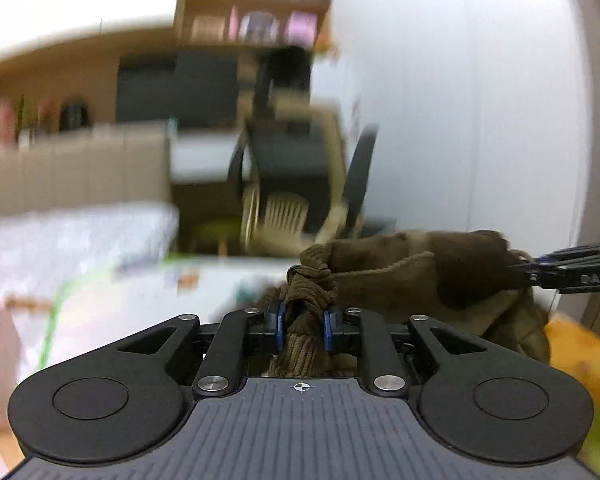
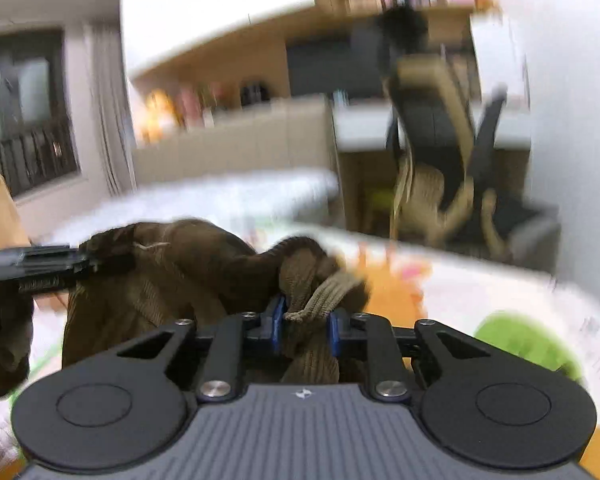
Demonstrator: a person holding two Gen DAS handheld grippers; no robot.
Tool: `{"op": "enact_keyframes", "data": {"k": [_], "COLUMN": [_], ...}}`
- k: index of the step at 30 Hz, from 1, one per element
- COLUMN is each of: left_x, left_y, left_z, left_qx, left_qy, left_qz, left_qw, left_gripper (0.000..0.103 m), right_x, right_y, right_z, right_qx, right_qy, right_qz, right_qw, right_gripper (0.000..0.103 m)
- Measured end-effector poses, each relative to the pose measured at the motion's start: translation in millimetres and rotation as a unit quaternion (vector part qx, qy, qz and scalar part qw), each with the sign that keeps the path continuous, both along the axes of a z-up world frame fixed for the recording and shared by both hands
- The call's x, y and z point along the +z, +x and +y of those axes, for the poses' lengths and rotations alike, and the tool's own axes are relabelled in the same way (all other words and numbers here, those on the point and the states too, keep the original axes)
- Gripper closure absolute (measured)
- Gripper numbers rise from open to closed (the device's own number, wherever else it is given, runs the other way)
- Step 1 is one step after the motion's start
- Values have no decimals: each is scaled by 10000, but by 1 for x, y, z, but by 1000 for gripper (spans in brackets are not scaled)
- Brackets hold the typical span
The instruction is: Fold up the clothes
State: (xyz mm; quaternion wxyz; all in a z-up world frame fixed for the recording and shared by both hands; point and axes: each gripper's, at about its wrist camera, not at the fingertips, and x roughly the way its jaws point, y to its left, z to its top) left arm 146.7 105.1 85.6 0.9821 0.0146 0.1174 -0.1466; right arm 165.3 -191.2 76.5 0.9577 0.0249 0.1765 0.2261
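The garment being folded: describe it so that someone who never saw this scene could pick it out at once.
Before the blurred desk and chair, the left gripper and the right gripper each pinch one bunched end of the brown corduroy garment. It hangs between them, the only dark ribbed cloth here, with a tan drawstring.

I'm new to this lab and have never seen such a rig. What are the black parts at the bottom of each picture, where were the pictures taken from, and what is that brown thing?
No robot here: a person holds hand-held tongs in each hand, each with a camera looking along its fingers. One picture is from the left tongs, the other from the right tongs; each also shows its partner at the side. Both are shut on bunched parts of one brown corduroy garment, which is slung between them. Behind, blurred: a chair, shelves and a pale surface.
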Motion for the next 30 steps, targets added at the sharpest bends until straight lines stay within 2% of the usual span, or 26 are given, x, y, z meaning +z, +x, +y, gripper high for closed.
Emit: {"op": "enact_keyframes", "data": {"k": [2, 5, 6, 7, 8, 9, 10, 11, 13, 14, 15, 16, 17, 19, 20, 22, 23, 24, 25, 26, 27, 28, 30], "left_x": [27, 69, 69, 68, 67, 56, 38, 24, 0, -10, -18, -27, -35, -53, -62, -77, -83, -86, -90, -91, -87, -83, -46], "left_y": [-29, -61, -60, -58, -56, -46, -31, -24, -15, -12, -13, -13, -14, -10, -8, 0, 6, 3, -1, 3, 3, 3, -3], "left_z": [1, -10, -18, -25, -32, -38, -40, -34, -14, 0, 14, 28, 39, 52, 53, 45, 35, 26, 16, 3, -5, -13, -6], "left_qx": [-145, -341, -330, -315, -301, -366, -425, -418, -329, -248, -184, -121, -144, -286, -349, -467, -523, -597, -671, -714, -740, -764, -935], "left_qy": [-181, -158, -33, 95, 224, 393, 483, 437, 211, 32, -153, -338, -508, -875, -987, -1123, -1146, -1043, -934, -689, -428, -165, -407], "left_qz": [-497, -1155, -1122, -1081, -1039, -719, -237, 221, 993, 1302, 1603, 1902, 2205, 2768, 2947, 3256, 3388, 3445, 3499, 3486, 3363, 3233, 2653], "left_qw": [9985, 9926, 9931, 9936, 9939, 9960, 9976, 9979, 9943, 9912, 9868, 9811, 9740, 9565, 9498, 9376, 9324, 9311, 9297, 9320, 9379, 9431, 9588], "left_gripper": [84, 82, 80, 75, 64, 58, 55, 55, 55, 48, 43, 35, 31, 26, 19, 16, 16, 18, 29, 63, 84, 93, 97], "right_x": [27, 63, 66, 69, 66, 61, 46, 31, 2, -8, -15, -21, -27, -42, -52, -72, -80, -94, -105, -107, -102, -94, -60], "right_y": [-25, -53, -57, -62, -60, -55, -44, -33, -27, -31, -35, -39, -42, -46, -48, -51, -49, -47, -45, -45, -42, -38, -42], "right_z": [-8, -23, -25, -27, -25, -24, -23, -21, -28, -38, -47, -57, -66, -82, -82, -82, -78, -73, -67, -56, -44, -38, -43], "right_qx": [-111, -132, -195, -261, -340, -337, -357, -378, -439, -433, -421, -412, -403, -358, -296, -168, -90, 15, 98, 73, 173, 274, 377], "right_qy": [64, 158, 109, 58, -67, -230, -447, -665, -961, -1007, -1000, -896, -789, -500, -277, 173, 422, 700, 821, 696, 435, 398, 649], "right_qz": [-491, -1151, -1316, -1478, -1484, -1334, -984, -624, -77, 25, 106, 272, 442, 875, 1167, 1749, 2060, 2373, 2553, 2417, 2332, 2241, 1743], "right_qw": [9987, 9931, 9910, 9887, 9883, 9902, 9935, 9951, 9944, 9940, 9940, 9947, 9951, 9943, 9923, 9843, 9776, 9689, 9633, 9678, 9713, 9734, 9818], "right_gripper": [82, 82, 82, 82, 79, 72, 68, 61, 60, 57, 44, 37, 28, 25, 22, 19, 19, 25, 31, 50, 89, 92, 92]}}
